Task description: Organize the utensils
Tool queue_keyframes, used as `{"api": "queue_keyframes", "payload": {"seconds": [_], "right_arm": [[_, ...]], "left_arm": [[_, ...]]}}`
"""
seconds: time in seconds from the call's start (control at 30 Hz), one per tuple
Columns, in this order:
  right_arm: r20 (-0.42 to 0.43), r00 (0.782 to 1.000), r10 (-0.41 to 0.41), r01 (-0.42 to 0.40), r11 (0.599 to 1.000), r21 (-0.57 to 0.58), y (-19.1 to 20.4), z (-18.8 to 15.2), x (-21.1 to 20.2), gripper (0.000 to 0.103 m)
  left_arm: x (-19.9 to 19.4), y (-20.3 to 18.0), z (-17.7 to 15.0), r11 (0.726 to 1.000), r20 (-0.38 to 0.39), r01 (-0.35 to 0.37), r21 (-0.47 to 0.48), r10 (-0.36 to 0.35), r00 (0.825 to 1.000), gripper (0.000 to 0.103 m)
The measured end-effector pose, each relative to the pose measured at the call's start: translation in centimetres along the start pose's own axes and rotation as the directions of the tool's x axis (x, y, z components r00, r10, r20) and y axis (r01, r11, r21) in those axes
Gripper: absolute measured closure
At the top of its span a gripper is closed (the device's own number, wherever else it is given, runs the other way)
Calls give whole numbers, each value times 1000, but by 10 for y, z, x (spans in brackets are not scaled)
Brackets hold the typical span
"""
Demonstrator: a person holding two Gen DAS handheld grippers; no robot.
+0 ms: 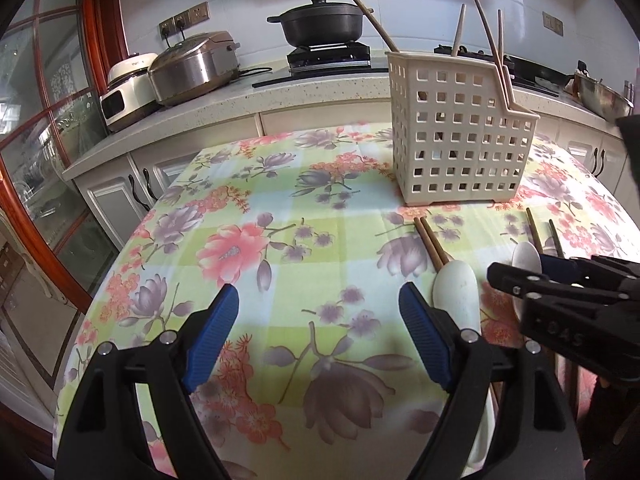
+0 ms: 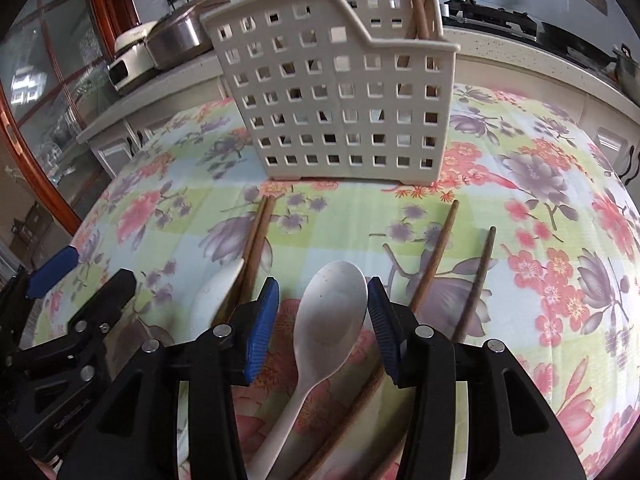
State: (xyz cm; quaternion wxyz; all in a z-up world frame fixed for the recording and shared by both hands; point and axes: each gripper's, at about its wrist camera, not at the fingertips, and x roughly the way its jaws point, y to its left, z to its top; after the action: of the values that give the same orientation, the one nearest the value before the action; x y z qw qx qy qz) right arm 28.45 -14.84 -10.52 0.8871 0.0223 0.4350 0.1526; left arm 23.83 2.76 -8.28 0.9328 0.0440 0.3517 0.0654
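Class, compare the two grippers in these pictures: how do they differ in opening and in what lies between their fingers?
The left gripper stands wide open over bare tablecloth; the right gripper is narrower. Nothing lies between the left gripper's fingers; the right gripper straddles a white spoon without pressing it. Both have black frames and blue pads, and both point down at the table.

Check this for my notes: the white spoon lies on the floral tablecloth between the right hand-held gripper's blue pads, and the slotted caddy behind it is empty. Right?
Not quite. The caddy is not empty: wooden chopsticks stand in it, as the right wrist view shows. The rest holds: the white spoon lies on the floral tablecloth between the right hand-held gripper's blue pads.
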Motion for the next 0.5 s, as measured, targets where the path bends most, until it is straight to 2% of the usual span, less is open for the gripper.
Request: {"api": "queue_keyframes", "payload": {"seconds": [0.03, 0.1, 0.13, 0.5], "right_arm": [[1, 1000, -3, 3, 1000, 3, -1, 0, -1, 72], [-1, 1000, -6, 6, 1000, 11, -5, -1, -2, 79], [1, 1000, -7, 7, 1000, 14, -7, -2, -3, 92], [107, 993, 43, -52, 995, 80, -37, -4, -35, 92]], "left_arm": [[0, 0, 0, 1000, -3, 7, -1, -7, 1000, 23], [0, -1, 0, 1000, -12, 30, -1, -30, 999, 22], [1, -1, 0, 999, -14, 40, -1, -40, 999, 22], [13, -33, 7, 985, -77, 171, 16, -170, 982, 22]]}}
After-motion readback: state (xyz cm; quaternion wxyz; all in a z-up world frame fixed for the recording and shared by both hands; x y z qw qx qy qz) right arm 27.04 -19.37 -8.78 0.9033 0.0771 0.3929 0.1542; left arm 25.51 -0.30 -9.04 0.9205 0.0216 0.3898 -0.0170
